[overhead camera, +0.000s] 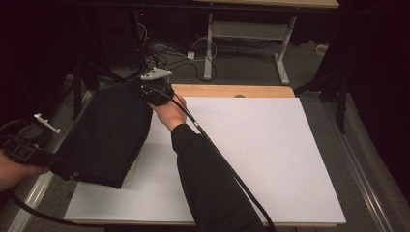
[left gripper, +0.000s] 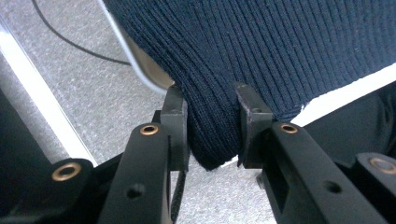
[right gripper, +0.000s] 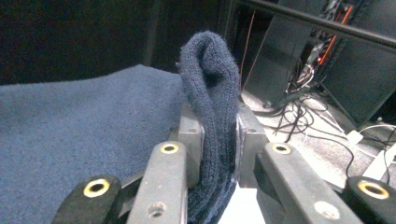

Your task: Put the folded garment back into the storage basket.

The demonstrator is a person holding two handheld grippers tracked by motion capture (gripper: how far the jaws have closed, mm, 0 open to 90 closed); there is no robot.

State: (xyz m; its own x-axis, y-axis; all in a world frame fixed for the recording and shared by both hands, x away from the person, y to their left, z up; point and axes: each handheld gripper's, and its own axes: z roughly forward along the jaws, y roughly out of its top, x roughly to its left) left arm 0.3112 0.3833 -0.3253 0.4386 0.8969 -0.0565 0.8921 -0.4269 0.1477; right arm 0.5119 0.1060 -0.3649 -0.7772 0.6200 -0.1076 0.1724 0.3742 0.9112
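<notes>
A dark navy knitted garment (overhead camera: pixel 109 135) is stretched above the left part of the white table (overhead camera: pixel 256 154), partly past its left edge. My left gripper (overhead camera: pixel 58 166) is shut on its near left corner; in the left gripper view the ribbed knit (left gripper: pixel 212 135) bulges between the jaws of my left gripper (left gripper: pixel 210 123). My right gripper (overhead camera: pixel 153 92) holds the far corner at the table's back. In the right gripper view a fold of the knit (right gripper: pixel 212 107) stands up, pinched between the jaws of my right gripper (right gripper: pixel 218 140).
A wooden strip (overhead camera: pixel 232 90) runs along the table's far edge. Beyond it stand a white desk frame (overhead camera: pixel 241 34) and loose cables (overhead camera: pixel 169 55) on grey carpet. A metal rail (overhead camera: pixel 367 169) runs along the right side. The table's right half is bare white.
</notes>
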